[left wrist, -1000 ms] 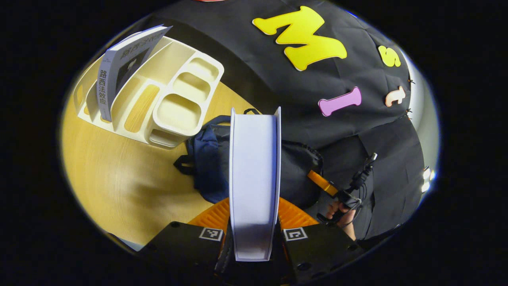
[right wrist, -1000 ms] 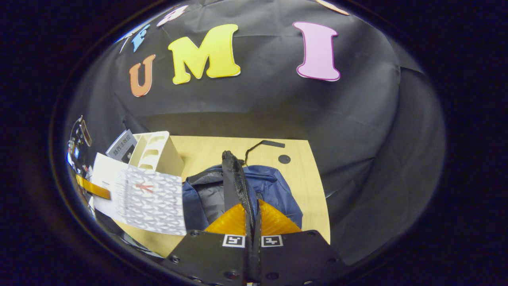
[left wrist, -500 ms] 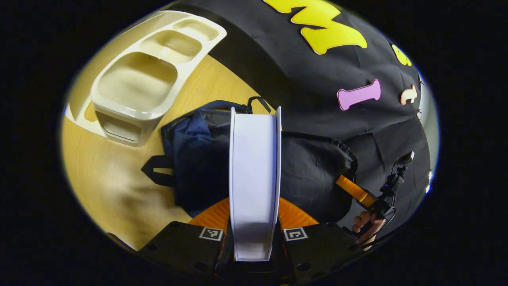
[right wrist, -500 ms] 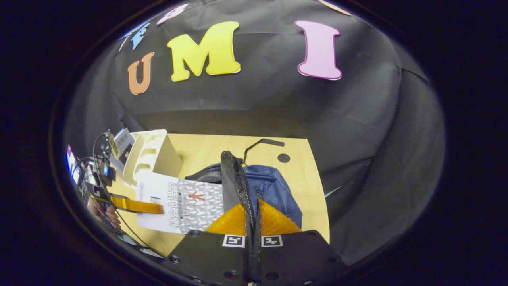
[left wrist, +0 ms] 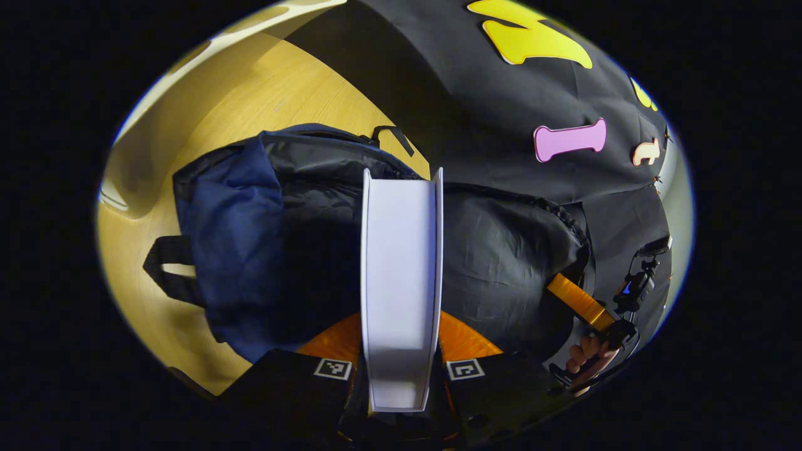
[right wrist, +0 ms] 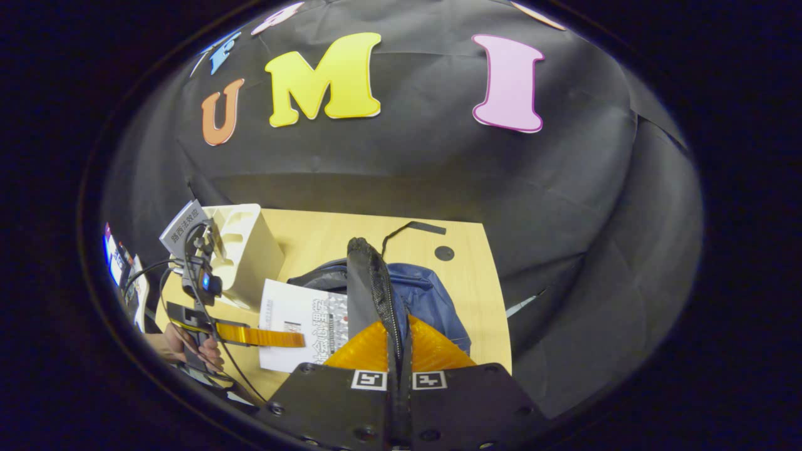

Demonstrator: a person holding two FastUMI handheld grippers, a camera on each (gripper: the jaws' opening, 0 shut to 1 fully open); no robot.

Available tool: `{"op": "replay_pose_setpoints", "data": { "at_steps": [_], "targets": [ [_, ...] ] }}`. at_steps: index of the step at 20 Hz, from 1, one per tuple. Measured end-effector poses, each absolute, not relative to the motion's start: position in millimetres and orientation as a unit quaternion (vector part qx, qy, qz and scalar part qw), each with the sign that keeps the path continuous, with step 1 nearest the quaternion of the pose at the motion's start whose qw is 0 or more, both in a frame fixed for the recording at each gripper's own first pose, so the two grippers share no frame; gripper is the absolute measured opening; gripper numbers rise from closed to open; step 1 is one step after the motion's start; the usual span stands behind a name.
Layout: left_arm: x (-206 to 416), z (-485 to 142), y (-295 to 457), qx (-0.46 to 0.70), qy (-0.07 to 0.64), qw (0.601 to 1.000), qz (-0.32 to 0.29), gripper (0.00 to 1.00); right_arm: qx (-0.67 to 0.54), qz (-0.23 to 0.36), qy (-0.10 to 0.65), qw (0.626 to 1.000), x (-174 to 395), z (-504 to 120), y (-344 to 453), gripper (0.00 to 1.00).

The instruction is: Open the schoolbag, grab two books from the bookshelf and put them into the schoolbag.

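Book (left wrist: 401, 288) between left tongs (left wrist: 401, 341)

Recording booth: black cloth wall (right wrist: 401, 163), wooden table (right wrist: 467, 275).

You see a light wooden tabletop (right wrist: 476, 294) with a small round black hole (right wrist: 444, 253) near its far right corner, and plain black cloth (right wrist: 407, 163) hanging behind it.

Both views above schoolbag (left wrist: 250, 238)
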State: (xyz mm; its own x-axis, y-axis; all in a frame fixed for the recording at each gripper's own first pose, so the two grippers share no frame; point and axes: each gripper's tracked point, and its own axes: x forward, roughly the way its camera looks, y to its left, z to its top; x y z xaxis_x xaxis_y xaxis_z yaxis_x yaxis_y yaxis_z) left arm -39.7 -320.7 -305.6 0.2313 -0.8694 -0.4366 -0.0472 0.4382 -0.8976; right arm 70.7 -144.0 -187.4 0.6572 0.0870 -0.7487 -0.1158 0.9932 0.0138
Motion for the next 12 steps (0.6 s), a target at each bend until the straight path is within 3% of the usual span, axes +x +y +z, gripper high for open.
{"op": "replay_pose_setpoints", "data": {
  "at_steps": [7, 11, 12],
  "targets": [
    [-29, -334, -368, -0.487, 0.553, 0.595, -0.322, 0.41, -0.009, 0.059, 0.410, 0.910, 70, -184, -135, 0.00],
    [-27, -348, -375, -0.484, 0.555, 0.598, -0.316, 0.43, -0.010, 0.062, 0.411, 0.910, 66, -185, -131, 0.00],
    [-29, -352, -371, -0.472, 0.561, 0.602, -0.316, 0.48, -0.010, 0.063, 0.412, 0.909, 66, -187, -131, 0.00]
  ]
}}
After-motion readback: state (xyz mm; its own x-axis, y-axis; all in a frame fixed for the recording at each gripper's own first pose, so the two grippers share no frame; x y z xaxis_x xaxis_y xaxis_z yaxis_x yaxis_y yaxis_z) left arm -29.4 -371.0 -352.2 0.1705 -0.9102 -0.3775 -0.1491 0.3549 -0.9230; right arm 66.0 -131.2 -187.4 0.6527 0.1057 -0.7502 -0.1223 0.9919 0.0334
